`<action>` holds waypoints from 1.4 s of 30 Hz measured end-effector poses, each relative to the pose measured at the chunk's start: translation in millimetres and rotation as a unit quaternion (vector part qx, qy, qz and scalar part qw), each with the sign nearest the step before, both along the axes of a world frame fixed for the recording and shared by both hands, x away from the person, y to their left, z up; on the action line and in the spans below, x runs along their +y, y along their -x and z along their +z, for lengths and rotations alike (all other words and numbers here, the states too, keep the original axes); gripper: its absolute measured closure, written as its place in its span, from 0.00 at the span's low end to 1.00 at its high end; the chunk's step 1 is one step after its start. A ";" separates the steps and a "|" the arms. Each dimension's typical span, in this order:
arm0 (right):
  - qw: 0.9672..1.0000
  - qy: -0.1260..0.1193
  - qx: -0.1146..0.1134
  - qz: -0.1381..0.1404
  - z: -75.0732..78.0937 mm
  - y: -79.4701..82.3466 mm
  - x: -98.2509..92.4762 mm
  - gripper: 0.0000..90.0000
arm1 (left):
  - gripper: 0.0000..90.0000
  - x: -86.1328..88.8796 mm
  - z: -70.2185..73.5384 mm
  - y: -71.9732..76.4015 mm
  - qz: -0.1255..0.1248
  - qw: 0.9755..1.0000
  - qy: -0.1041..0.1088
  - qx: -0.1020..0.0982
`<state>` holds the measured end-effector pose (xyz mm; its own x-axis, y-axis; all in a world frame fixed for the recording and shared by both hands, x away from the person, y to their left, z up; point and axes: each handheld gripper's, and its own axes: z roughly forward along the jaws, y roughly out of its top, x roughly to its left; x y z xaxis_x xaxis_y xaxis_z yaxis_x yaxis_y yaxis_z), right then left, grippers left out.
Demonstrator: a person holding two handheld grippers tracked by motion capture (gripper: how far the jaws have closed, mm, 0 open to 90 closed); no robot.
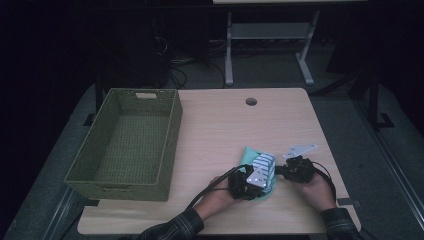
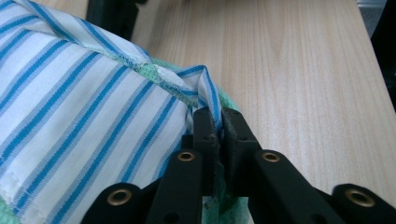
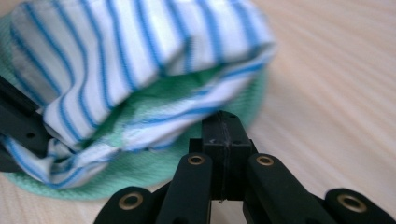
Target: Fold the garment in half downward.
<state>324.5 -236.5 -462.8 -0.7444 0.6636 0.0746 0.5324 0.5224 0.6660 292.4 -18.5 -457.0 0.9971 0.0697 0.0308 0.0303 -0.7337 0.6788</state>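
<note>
The left tongs (image 2: 218, 133) are clamped on the striped cloth's (image 2: 84, 107) hem, while the right tongs (image 3: 223, 133), pressed together and empty, sit at its 3 o'clock edge.

striped cloth (image 2: 84, 107) cut off at left gripper view's left edge, right gripper view motion-blurred, green cloth (image 3: 140, 163) mostly covered

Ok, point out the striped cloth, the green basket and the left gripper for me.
striped cloth (image 2: 79, 107), left gripper view, on its blue-and-white striped top face.
green basket (image 1: 171, 135), high view, on the right wall of the woven basket.
left gripper (image 2: 219, 128), left gripper view, between its jaw tips, pinched on the cloth's hemmed edge.
</note>
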 end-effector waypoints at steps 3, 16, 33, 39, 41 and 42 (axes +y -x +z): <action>1.000 -0.009 -0.006 -0.016 5.2 -1.0 -10.1 1.00 | 0.77 2.6 6.8 -0.4 0.005 1.000 0.008 -0.004; 0.998 -0.039 -0.042 -0.027 27.9 -11.1 -19.6 1.00 | 0.98 55.1 40.7 -11.8 0.082 0.995 0.036 0.032; 0.996 -0.064 -0.042 0.055 39.4 -44.0 63.7 1.00 | 0.97 66.4 28.2 -22.7 0.131 0.991 0.019 0.016; 0.996 -0.048 -0.028 0.065 27.8 -48.7 81.4 1.00 | 0.98 57.8 19.5 -28.5 0.126 0.992 0.004 0.014; 0.997 -0.033 -0.024 0.064 20.0 -50.7 81.7 1.00 | 0.99 54.3 15.2 -27.2 0.123 0.992 -0.011 0.017; 0.997 -0.032 -0.022 0.062 17.4 -51.2 81.2 1.00 | 0.99 53.0 13.7 -26.5 0.121 0.992 -0.015 0.015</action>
<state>375.7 -155.4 -445.4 -0.8241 0.5609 0.0791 0.4359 0.5389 0.7208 318.9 34.5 -443.3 0.9515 0.3075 0.0068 0.2286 -0.7221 0.6529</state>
